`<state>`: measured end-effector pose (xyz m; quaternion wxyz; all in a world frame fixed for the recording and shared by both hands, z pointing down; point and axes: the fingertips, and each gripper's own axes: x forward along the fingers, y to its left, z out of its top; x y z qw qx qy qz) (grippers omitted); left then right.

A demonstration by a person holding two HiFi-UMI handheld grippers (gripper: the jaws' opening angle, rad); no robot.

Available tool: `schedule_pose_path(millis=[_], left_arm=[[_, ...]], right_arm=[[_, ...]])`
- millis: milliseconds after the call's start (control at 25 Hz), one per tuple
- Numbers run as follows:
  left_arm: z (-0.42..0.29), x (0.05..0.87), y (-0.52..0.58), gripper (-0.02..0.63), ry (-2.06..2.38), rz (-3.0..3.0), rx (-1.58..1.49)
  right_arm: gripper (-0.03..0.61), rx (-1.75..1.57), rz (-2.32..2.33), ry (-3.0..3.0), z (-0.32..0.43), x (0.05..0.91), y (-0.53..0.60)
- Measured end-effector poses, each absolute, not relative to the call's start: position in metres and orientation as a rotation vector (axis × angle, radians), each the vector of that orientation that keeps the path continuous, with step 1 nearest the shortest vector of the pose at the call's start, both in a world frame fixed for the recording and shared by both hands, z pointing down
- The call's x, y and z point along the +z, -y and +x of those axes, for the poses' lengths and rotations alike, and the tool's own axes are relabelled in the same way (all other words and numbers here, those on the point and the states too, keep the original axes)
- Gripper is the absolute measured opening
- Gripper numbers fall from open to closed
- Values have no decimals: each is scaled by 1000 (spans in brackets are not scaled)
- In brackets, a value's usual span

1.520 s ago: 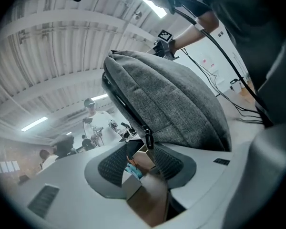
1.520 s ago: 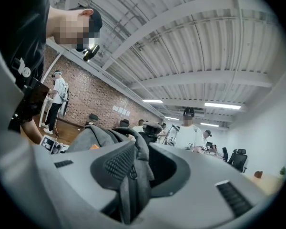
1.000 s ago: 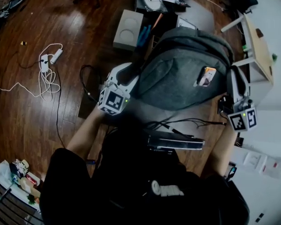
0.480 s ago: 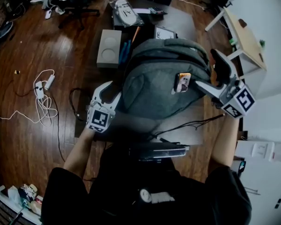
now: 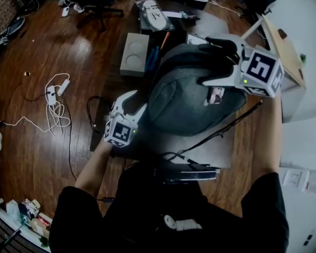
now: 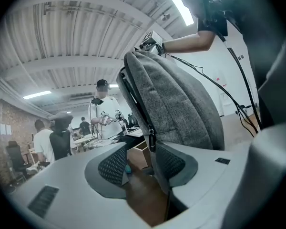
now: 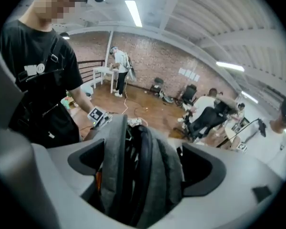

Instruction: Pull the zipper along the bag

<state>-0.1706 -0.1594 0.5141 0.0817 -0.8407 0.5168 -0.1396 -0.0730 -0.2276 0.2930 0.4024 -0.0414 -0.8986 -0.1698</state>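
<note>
A grey backpack (image 5: pixel 192 101) stands on the desk. My left gripper (image 5: pixel 134 96) sits at its lower left edge. In the left gripper view the black zipper pull (image 6: pixel 151 140) hangs between the jaws of the left gripper (image 6: pixel 142 163). The bag's side lies against the right pad (image 6: pixel 170 163) and a gap stays at the left pad; these jaws have just been opening. My right gripper (image 5: pixel 213 62) has just opened wide and straddles the bag's top. In the right gripper view the top handle and folds (image 7: pixel 140 166) fill the space between the jaws of that gripper (image 7: pixel 145 168).
A white box (image 5: pixel 134 54) and pens lie behind the bag on the left. A black cable (image 5: pixel 221 133) runs across the desk in front of it. A white cord (image 5: pixel 55 96) lies on the wooden floor. A white table (image 5: pixel 284 46) stands at the right. People stand in the background.
The right gripper swung from the bag's right side up over its top, rolled, and its jaws spread wide. The left gripper stayed at the bag's lower left.
</note>
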Motion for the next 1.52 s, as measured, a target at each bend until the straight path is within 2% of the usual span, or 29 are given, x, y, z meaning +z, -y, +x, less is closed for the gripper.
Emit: schedule_pose_path(millis=[200, 360, 560, 640, 1000, 1360, 1520], left_arm=[[-168, 512, 161, 186, -1470, -2515, -443], [-170, 510, 160, 187, -1486, -2497, -456], [-168, 509, 158, 187, -1501, -2448, -481], [-166, 513, 160, 187, -1501, -2406, -513], [-166, 501, 156, 187, -1481, -2163, -512], [-146, 512, 158, 75, -1235, -2118, -610], [-142, 520, 162, 75, -1063, -2223, -646]], right_arm=[[535, -221, -167, 2067, -59, 298, 240], [531, -88, -261, 1863, -51, 337, 235], [350, -199, -256, 1898, -45, 338, 217], [322, -218, -252, 1919, -46, 339, 213], [322, -265, -223, 1950, -49, 341, 212], [322, -280, -228, 1954, -50, 340, 209], [322, -301, -240, 1959, -53, 341, 208]])
